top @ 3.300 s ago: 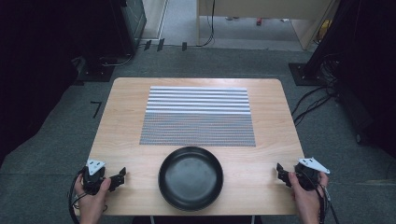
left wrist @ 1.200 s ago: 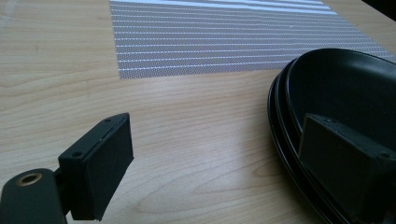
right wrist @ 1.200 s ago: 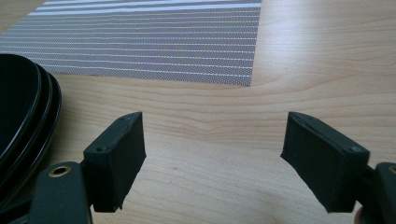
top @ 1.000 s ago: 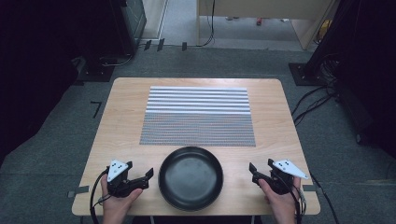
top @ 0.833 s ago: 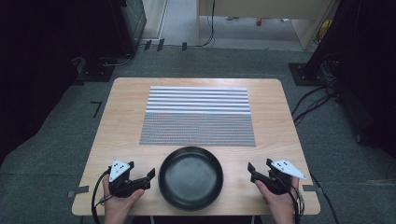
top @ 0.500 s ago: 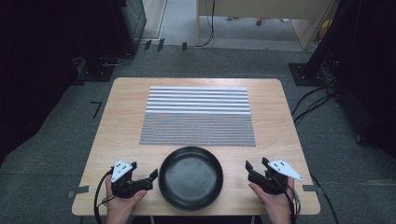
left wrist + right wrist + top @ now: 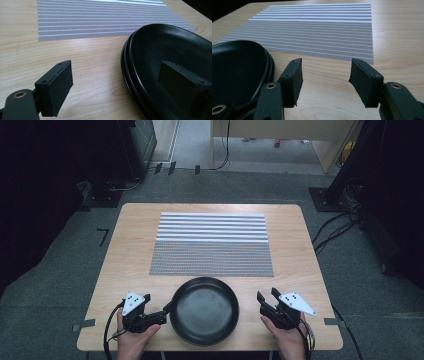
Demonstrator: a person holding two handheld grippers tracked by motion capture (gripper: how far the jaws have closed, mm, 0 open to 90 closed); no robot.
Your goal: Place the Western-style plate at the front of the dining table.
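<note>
Two grippers are seen at the near edge of the bench [image 7: 125,250], one on either side of a black pan [image 7: 204,310] that rests flat on the wood, just in front of a striped placemat [image 7: 212,245]. Little of the work appears to be done: the pan is judged to be not yet lifted or shifted, and a firm hold on it has not been made by either side.

The left gripper [image 7: 159,315] is held wide open with the pan's left rim between its jaws; in the left gripper view one pad [image 7: 58,87] is seen outside the rim above bare wood and the other [image 7: 185,87] over the pan's inside, and neither is seen pressing on the rim. The right gripper [image 7: 267,301] stands near the pan's right side but apart from it; its jaws have just been closing and are now about half open, with nothing between them except bench, as shown in the right gripper view [image 7: 324,82].

What seems left is a closing of the left jaws on the rim, an approach of the right gripper, and then the moving of the pan, perhaps onto the placemat. Nothing is seen in the way; dark stands and cables are confined to the floor [image 7: 60,280] around the bench.
</note>
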